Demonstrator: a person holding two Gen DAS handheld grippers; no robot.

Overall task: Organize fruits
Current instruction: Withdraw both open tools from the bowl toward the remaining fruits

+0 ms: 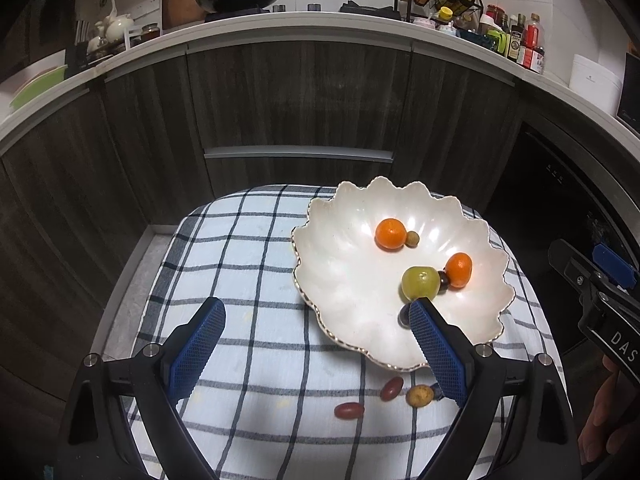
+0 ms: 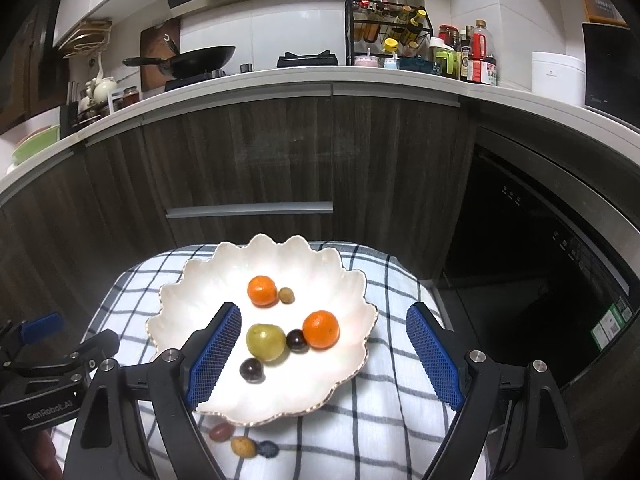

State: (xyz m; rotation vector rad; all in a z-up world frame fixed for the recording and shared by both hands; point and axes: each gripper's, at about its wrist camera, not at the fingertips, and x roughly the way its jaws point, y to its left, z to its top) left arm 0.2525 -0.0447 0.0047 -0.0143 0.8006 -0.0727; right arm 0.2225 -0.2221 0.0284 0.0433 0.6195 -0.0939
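left gripper (image 1: 316,316): my jaws stand wide apart, nothing between the blue pads, hanging over the checked cloth (image 1: 248,264) just left of the dish
right gripper (image 2: 324,326): wide open too, holding nothing, over the near side of the dish
dish (image 2: 192,300): white scalloped shell dish on the cloth, toward its far right
in dish: two oranges, far one (image 2: 262,290) touching a small tan fruit (image 2: 286,295), near one (image 2: 321,329) beside a dark grape (image 2: 297,340); green fruit (image 2: 265,341) at centre; second dark grape (image 2: 251,369) nearer me
off dish: on the cloth by the near rim i see two red oval fruits (image 1: 391,388) (image 1: 349,410), a yellow-brown one (image 1: 419,395) and a blue berry (image 2: 267,449)
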